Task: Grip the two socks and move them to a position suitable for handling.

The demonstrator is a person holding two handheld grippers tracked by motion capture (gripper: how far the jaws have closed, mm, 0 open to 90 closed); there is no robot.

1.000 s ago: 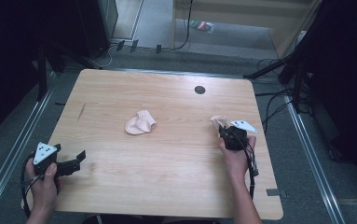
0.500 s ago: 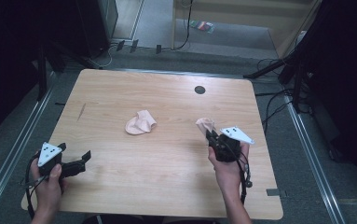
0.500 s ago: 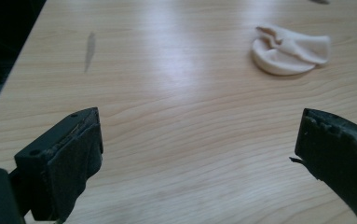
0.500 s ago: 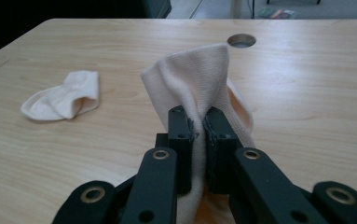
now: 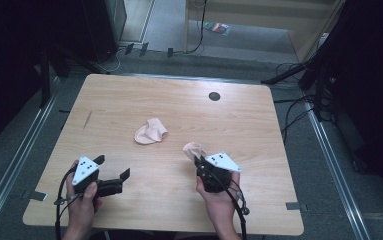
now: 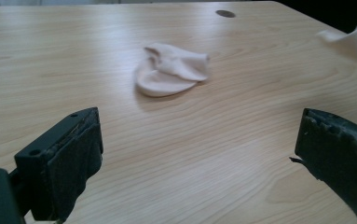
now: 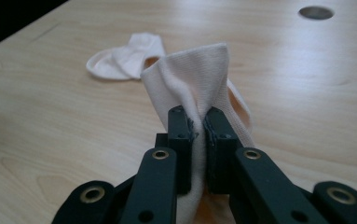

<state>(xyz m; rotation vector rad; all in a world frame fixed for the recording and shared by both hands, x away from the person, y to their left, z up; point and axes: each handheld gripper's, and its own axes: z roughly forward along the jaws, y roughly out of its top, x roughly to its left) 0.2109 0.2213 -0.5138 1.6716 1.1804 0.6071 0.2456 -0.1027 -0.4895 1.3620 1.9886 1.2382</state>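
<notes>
Both hands have shifted across the surface (image 5: 259,115) since the earlier frames: the right tool (image 5: 199,161), once out near the 3 o'clock edge, has carried its sock (image 5: 193,149) inward toward the centre, and the left tool (image 5: 113,172) has come in from the 8 o'clock corner toward the middle as well. In the right gripper view the right tool's jaws are pinched tight on the held sock (image 7: 192,84), whose fabric stands up between them and hangs a little behind, so the grip looks secure. In the left gripper view the left tool (image 6: 199,144) has its jaws spread wide with nothing between them, aimed at the second sock (image 6: 171,70), which lies crumpled flat on the surface, well apart from those jaws. From above, that second sock (image 5: 150,131) rests near the centre, at about 10 o'clock from the held one and close to it but not touching. My judgement is that the two socks are being brought together to pair them, with the left tool next to pick up the loose one.
</notes>
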